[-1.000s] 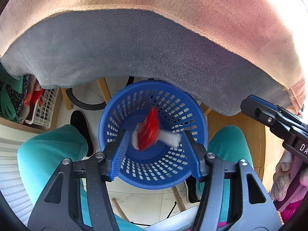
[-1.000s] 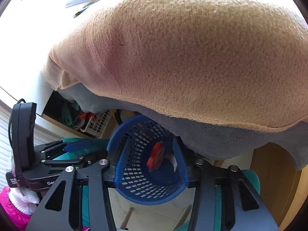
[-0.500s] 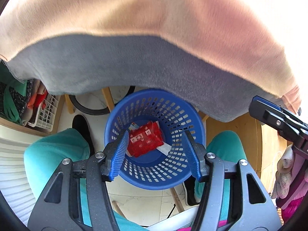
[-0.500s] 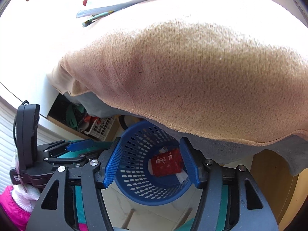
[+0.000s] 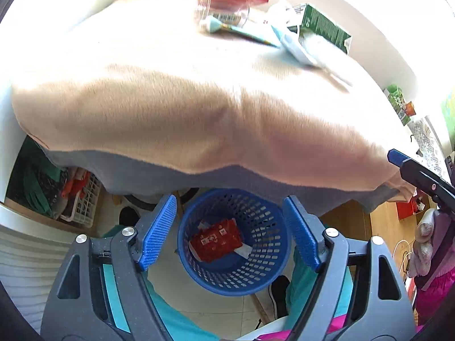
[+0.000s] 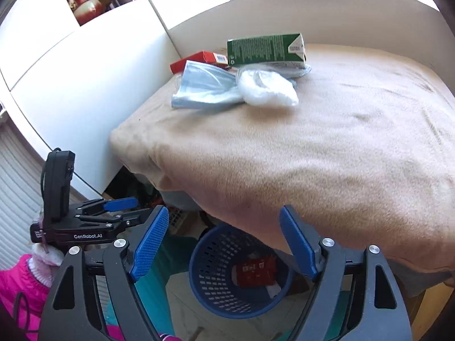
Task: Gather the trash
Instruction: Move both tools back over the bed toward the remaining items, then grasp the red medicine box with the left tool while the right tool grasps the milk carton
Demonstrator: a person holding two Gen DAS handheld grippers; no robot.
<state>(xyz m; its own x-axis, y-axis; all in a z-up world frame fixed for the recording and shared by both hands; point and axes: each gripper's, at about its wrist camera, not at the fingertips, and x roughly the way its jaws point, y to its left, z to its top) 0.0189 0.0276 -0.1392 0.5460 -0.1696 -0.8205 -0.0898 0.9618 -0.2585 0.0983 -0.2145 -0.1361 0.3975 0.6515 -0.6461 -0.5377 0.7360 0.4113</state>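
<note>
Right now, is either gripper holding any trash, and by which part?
Nothing is held. Both grippers' jaws are opening with nothing between them; the red wrapper lies loose in the blue basket.

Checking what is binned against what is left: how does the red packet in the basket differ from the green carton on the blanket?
The red packet lies flat inside the blue basket on the floor; the green carton lies on its side up on the beige blanket. The packet looks flattened; the carton keeps its boxy shape. Both are printed packaging.
</note>
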